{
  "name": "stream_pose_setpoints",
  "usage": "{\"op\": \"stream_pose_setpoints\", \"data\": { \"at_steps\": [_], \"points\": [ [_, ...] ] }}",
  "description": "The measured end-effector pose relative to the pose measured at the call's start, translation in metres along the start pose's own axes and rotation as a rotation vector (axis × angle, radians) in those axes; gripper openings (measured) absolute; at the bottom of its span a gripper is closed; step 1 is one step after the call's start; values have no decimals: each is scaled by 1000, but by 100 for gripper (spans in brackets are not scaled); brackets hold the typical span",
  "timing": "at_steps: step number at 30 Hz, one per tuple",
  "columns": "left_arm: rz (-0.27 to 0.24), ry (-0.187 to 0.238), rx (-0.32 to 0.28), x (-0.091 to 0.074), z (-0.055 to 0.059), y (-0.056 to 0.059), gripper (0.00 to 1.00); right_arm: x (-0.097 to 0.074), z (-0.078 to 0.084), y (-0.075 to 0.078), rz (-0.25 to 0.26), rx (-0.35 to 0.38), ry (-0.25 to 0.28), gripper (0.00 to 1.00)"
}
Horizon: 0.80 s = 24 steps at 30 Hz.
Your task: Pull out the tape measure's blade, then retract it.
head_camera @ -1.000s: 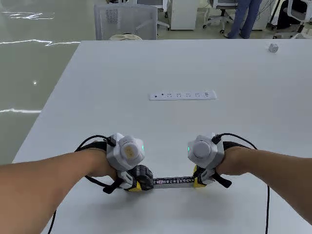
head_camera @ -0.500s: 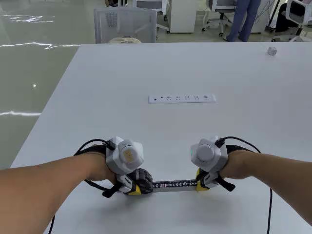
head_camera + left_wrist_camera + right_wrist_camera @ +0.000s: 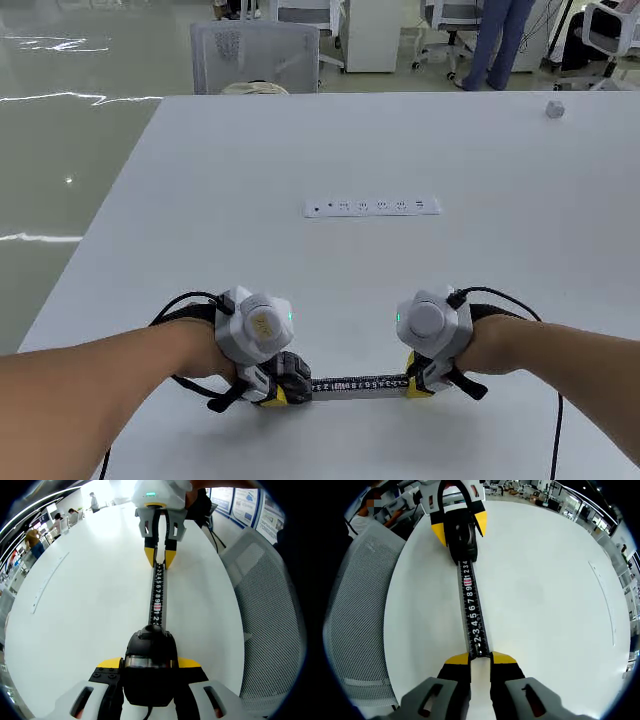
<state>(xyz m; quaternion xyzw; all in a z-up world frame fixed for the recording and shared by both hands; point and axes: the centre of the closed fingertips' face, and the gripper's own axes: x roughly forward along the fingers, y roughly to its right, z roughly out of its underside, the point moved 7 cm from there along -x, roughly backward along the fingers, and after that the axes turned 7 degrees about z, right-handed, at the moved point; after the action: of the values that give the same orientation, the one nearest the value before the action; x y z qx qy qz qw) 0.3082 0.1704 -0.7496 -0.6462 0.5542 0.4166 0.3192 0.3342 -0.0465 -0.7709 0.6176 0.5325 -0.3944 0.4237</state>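
Black tape measure, white table.
Blade black with white numerals, one red; left gripper, right gripper yellow-tipped.

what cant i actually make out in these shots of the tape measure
1. End hook of the blade: right gripper view, pinched between the tips of the right gripper.
2. Sides of the case: left gripper view, covered by the jaws of the left gripper.
3. Numbers on the blade: head view, too small to read.
4. The small grey object far across the table: head view, too small to identify.

Open office: long white worktable, mesh swivel chairs, power strip, glossy floor.
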Motion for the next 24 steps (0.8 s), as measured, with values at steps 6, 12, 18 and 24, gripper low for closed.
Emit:
{"op": "stream_pose_setpoints", "data": {
  "at_steps": [6,12,18,24],
  "points": [
    [1,-1,-2,0,0,0,35,-1,2,0,1,1,-3,12],
    [1,0,-2,0,0,0,35,-1,4,0,2,4,-5,12],
    [0,-1,-3,0,-1,0,35,-3,8,-1,5,12,0,12],
    [1,-1,-5,0,-1,0,35,-4,10,0,5,11,-4,12]
  ]
}}
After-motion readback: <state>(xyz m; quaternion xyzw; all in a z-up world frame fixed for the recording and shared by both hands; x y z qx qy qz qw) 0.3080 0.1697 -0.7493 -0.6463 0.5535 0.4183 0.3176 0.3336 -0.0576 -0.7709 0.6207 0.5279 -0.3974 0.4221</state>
